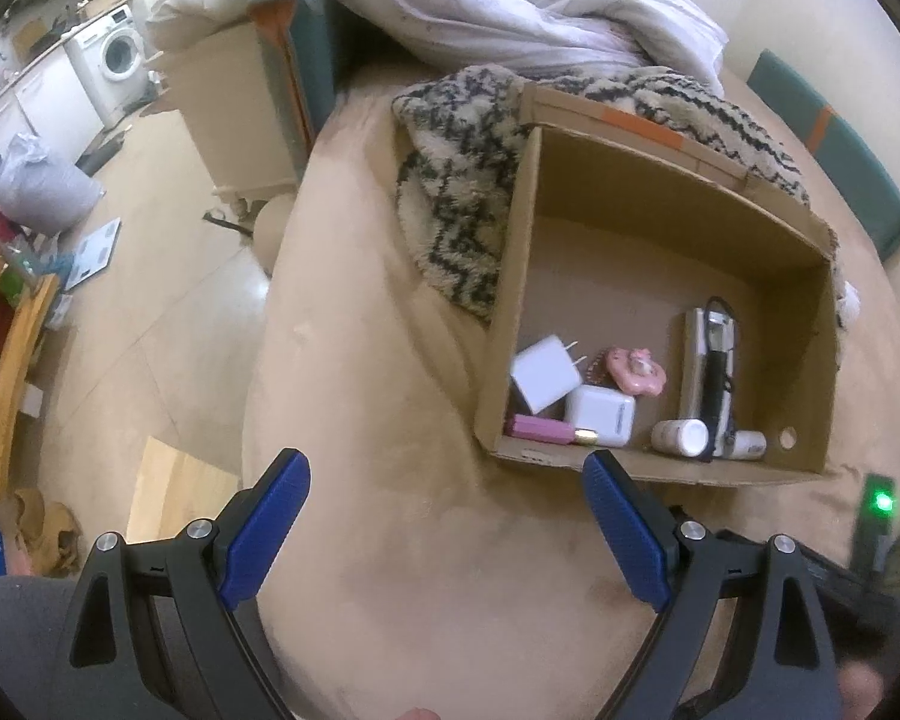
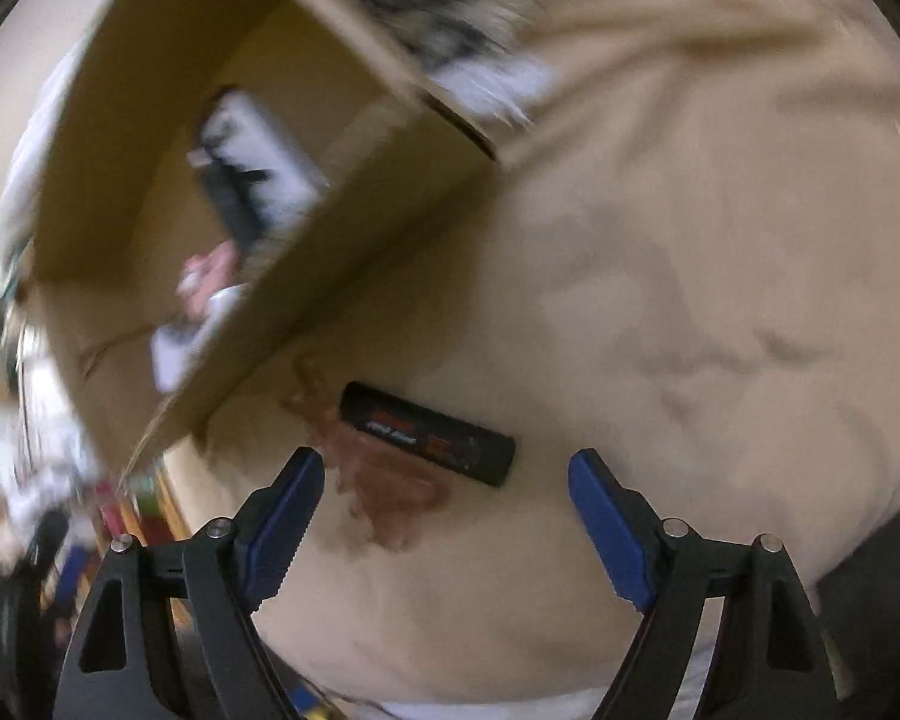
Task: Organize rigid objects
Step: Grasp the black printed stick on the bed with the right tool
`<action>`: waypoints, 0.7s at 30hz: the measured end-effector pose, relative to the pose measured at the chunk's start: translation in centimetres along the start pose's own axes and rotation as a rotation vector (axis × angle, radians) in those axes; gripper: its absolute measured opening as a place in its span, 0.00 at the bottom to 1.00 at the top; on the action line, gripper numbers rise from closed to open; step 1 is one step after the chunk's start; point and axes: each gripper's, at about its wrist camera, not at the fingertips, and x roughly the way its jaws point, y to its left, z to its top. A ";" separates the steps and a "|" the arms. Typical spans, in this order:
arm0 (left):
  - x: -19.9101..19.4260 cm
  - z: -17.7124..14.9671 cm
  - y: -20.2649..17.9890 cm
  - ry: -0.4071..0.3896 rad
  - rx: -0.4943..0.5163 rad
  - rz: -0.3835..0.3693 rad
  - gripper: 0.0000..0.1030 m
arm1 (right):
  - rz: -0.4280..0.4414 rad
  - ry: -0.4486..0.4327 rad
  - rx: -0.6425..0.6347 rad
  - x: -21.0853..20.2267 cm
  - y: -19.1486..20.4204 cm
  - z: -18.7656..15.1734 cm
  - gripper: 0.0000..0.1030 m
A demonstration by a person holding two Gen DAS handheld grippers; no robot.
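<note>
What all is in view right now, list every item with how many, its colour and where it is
cardboard box: 1, brown, on the beige bed
chargers: 2, white, box's left corner
pink charm: 1, box floor, beside chargers
pink tube: 1, against box's near wall
bottles: 2, white, near wall
black stick: 1, on bed outside box
patterned blanket: 1, cream-black, behind box
left gripper: open, empty
right gripper: open, before the stick

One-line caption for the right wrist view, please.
Open right gripper poised above a black bar lying on the beige cover beside the cardboard box.
</note>
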 end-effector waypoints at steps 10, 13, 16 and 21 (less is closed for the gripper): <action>-1.0 0.0 0.1 0.005 -0.018 -0.079 0.89 | -0.334 -0.162 -0.005 3.1 5.4 -1.2 0.93; -1.0 0.0 0.2 0.011 -0.024 -0.084 0.89 | -0.438 -0.197 -0.043 4.4 6.6 -2.0 0.97; -1.0 0.1 0.1 0.017 -0.030 -0.092 0.89 | -0.471 -0.239 -0.066 4.7 7.0 -2.9 0.97; -1.0 0.0 -0.3 0.020 -0.018 -0.099 0.89 | -0.443 -0.252 -0.169 4.8 7.2 -3.7 0.90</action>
